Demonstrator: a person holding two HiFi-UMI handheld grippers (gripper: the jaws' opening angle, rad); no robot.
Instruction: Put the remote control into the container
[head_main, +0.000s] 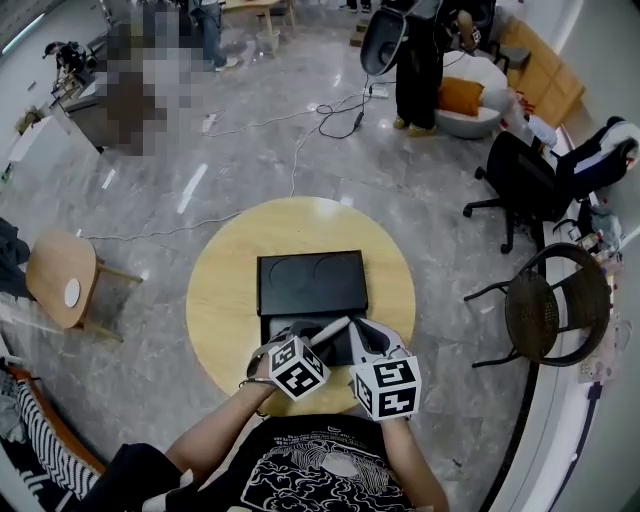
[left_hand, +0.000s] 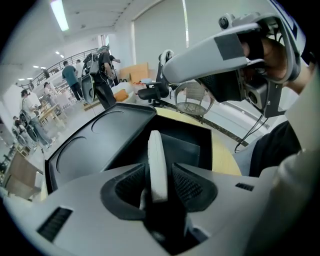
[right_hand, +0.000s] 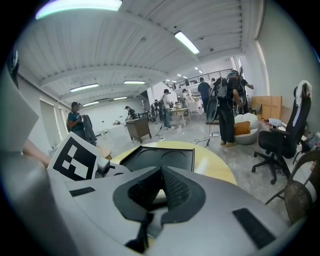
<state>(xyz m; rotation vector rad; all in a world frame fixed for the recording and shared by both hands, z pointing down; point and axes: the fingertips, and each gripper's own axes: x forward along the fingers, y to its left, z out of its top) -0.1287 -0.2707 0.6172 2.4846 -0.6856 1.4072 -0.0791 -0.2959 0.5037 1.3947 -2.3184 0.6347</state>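
Observation:
A white remote control (head_main: 331, 329) (left_hand: 157, 165) stands on edge between the jaws of my left gripper (head_main: 318, 338) (left_hand: 159, 176). A thin gap shows on either side of it, so the pads do not press on it and the gripper is open. The remote's far end points into the open black container (head_main: 282, 327) (left_hand: 187, 145), whose lid (head_main: 310, 282) (left_hand: 95, 140) (right_hand: 160, 159) lies folded back on the table. My right gripper (head_main: 366, 336) (right_hand: 161, 172) hovers just right of the container, its pads meeting with nothing between them.
The container rests on a round wooden table (head_main: 220, 300). A wooden chair (head_main: 60, 282) stands to the left, a wicker chair (head_main: 555, 312) and a black office chair (head_main: 528, 182) to the right. Cables (head_main: 330, 120) trail on the floor, and people stand far back.

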